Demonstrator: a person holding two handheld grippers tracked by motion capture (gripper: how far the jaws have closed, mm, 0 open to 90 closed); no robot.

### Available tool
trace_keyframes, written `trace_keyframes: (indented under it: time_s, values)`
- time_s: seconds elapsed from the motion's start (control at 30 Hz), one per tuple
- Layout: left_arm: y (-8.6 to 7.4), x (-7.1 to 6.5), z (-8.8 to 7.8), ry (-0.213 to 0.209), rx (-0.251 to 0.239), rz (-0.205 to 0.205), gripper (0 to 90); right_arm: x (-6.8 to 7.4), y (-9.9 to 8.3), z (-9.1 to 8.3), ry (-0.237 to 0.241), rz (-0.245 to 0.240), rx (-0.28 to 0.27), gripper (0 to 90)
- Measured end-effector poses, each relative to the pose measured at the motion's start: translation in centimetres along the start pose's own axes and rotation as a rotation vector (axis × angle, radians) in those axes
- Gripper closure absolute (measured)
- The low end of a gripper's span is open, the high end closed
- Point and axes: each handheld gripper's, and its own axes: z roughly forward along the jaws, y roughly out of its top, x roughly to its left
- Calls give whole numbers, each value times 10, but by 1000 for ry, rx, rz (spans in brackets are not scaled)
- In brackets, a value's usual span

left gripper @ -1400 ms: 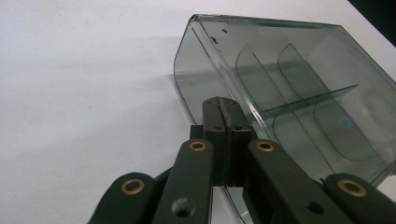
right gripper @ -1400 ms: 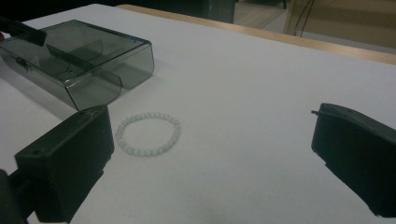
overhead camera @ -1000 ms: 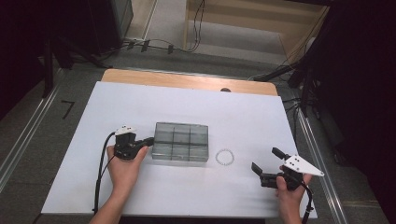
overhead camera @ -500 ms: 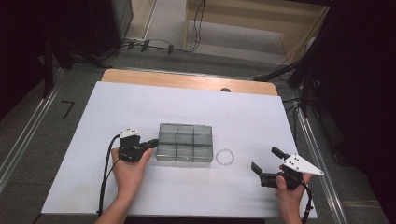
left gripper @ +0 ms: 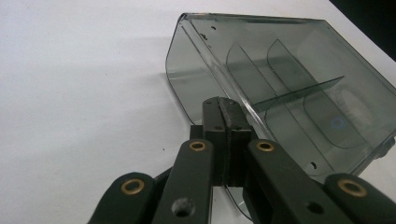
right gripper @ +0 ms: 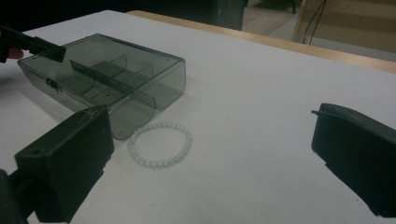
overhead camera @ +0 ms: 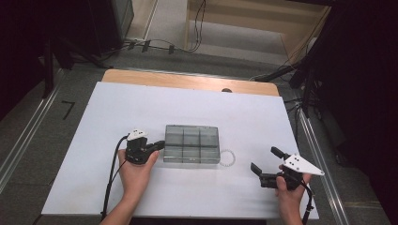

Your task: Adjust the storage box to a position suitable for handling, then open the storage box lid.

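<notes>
A smoky clear plastic box with inner dividers lies in the middle of the white table. My left gripper is shut, nothing between its jaws, and its tip presses against the box's left end wall. A white bead bracelet lies flat at the box's front right corner, touching it or nearly so. My right gripper stands open at the front right, apart from the box and the bracelet. In the right gripper view the left gripper rests at the box's far end.
A wooden strip runs along the table's far edge, with a small dark knob on it. Cables lie on the floor beyond. White tabletop stretches left of and behind the box.
The left gripper has moved to the right with the box sliding ahead of it, so the box now reaches the bracelet. The right gripper has stayed where it was.
</notes>
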Motion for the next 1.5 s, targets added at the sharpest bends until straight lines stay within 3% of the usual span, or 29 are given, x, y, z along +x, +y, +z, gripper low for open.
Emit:
trace_keyframes:
  time_s: [0.33,0.37,0.53,0.57,0.6,0.63,0.77,0.83,0.93,1.03,1.37,1.5]
  values:
    - [6,8,-11,-19,-34,38,871,6,8,0,27,-17,-10,0]
    - [7,9,-14,-19,-41,42,754,7,9,1,32,-21,-11,0]
    - [12,12,-26,-65,-109,77,623,13,14,4,61,-29,-8,0]
    - [13,12,-27,-82,-115,88,569,14,15,4,66,-29,-7,0]
    - [14,10,-29,-95,-116,98,445,17,17,6,82,-38,-10,0]
    - [15,9,-30,-100,-121,112,445,17,17,6,82,-38,-10,0]
    - [20,2,-34,-149,-129,159,184,22,26,13,128,-30,-12,0]
    - [20,1,-35,-159,-127,165,142,23,28,14,132,-31,-13,0]
    - [20,-2,-37,-210,-130,183,32,26,35,19,150,-43,-9,0]
    - [19,-5,-38,-240,-135,199,0,30,42,25,165,-48,-11,0]
    - [13,-6,-43,-246,-153,226,0,46,65,49,190,-64,-18,0]
    - [11,-6,-44,-252,-153,232,0,55,72,60,204,-69,2,0]
